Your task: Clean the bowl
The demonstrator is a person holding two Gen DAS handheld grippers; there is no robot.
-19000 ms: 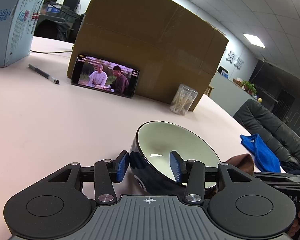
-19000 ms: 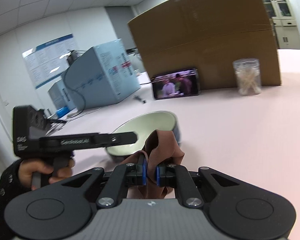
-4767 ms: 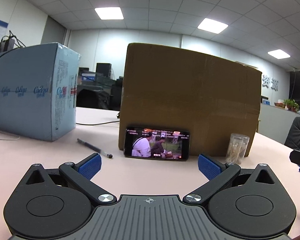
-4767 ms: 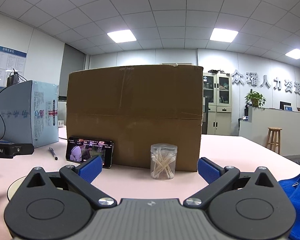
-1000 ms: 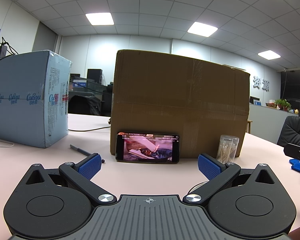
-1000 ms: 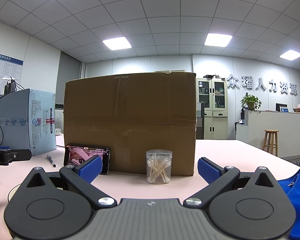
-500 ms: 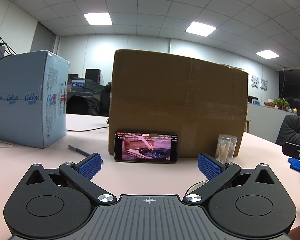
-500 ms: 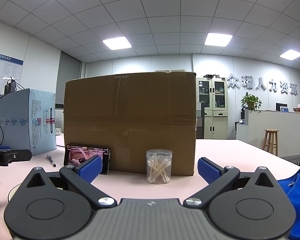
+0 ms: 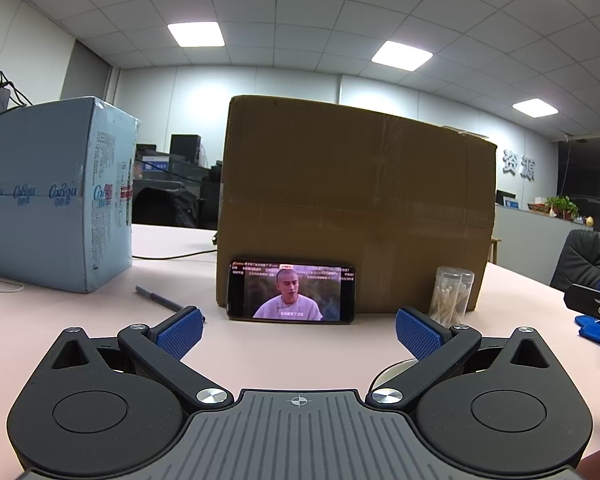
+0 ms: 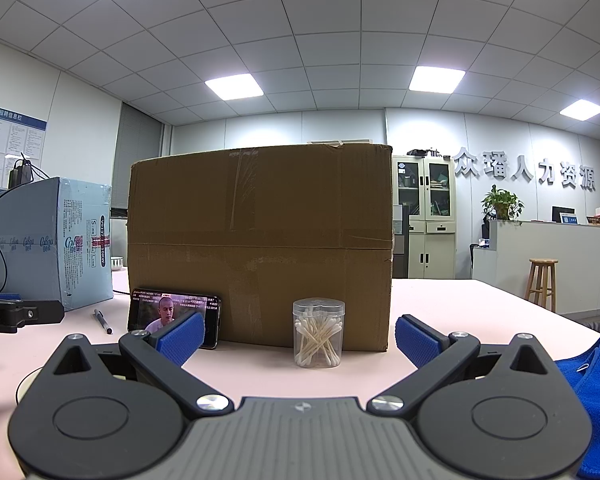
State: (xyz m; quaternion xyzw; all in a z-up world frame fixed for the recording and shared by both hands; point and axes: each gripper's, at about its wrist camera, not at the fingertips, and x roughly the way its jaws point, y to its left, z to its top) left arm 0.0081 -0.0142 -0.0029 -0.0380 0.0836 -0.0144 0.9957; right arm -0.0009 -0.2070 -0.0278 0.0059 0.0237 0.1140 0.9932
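Short of the cardboard box (image 9: 356,208), on its near side, low and mostly hidden: bowl (image 9: 394,368). Only a rim arc visible, rightward of the left gripper (image 9: 298,330) and leftward of the right gripper (image 10: 298,338), so judged between both. Round; no long axis. Nearer arm: cannot tell. Both tongs spread wide, holding nothing. Smooth pink table (image 9: 80,312); phone (image 9: 291,296) and swab jar (image 10: 319,338) against the box front. Office room, ceiling panels lit.

"众瑶人力资源" on the wall (image 10: 526,176); "CoRou" on the blue carton (image 9: 40,196)
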